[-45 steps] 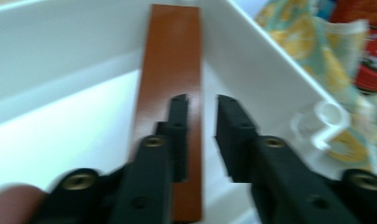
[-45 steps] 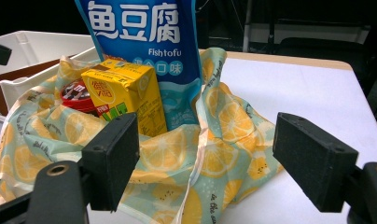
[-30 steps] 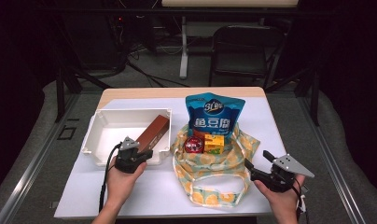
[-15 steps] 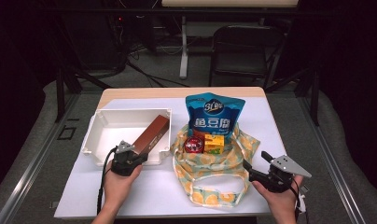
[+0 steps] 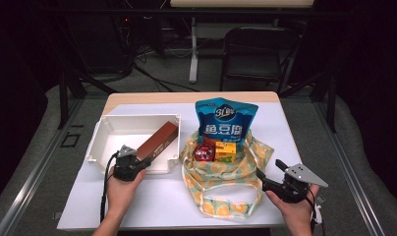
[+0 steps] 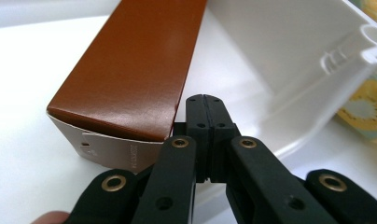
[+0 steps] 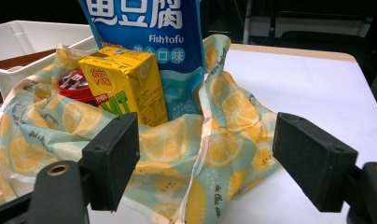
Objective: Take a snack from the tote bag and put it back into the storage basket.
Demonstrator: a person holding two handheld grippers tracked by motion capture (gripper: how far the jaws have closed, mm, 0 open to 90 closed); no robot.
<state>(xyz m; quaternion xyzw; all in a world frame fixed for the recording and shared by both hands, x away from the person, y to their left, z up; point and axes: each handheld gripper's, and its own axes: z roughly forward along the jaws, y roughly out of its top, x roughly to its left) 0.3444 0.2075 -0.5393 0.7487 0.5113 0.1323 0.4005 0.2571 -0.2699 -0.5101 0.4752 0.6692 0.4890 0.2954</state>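
1. The brown box (image 5: 157,142) lies slanted in the white bin (image 5: 104,129), its near end propped on the bin's front wall, on the left half of the table (image 5: 152,206).
2. The lemon-print bag (image 5: 226,189) sits just right of the bin, mouth open; a blue fish-tofu pouch (image 5: 226,123) stands at its back, with a yellow drink carton (image 5: 225,150) and a red round tin (image 5: 204,152) side by side in front of the pouch.
3. The right gripper (image 7: 205,163) rests at the bag's right edge, jaws wide apart, with bag cloth seen between them but not pinched.
4. The left gripper (image 6: 206,105) has its jaws pressed together on nothing, tips just beside the box's near end.
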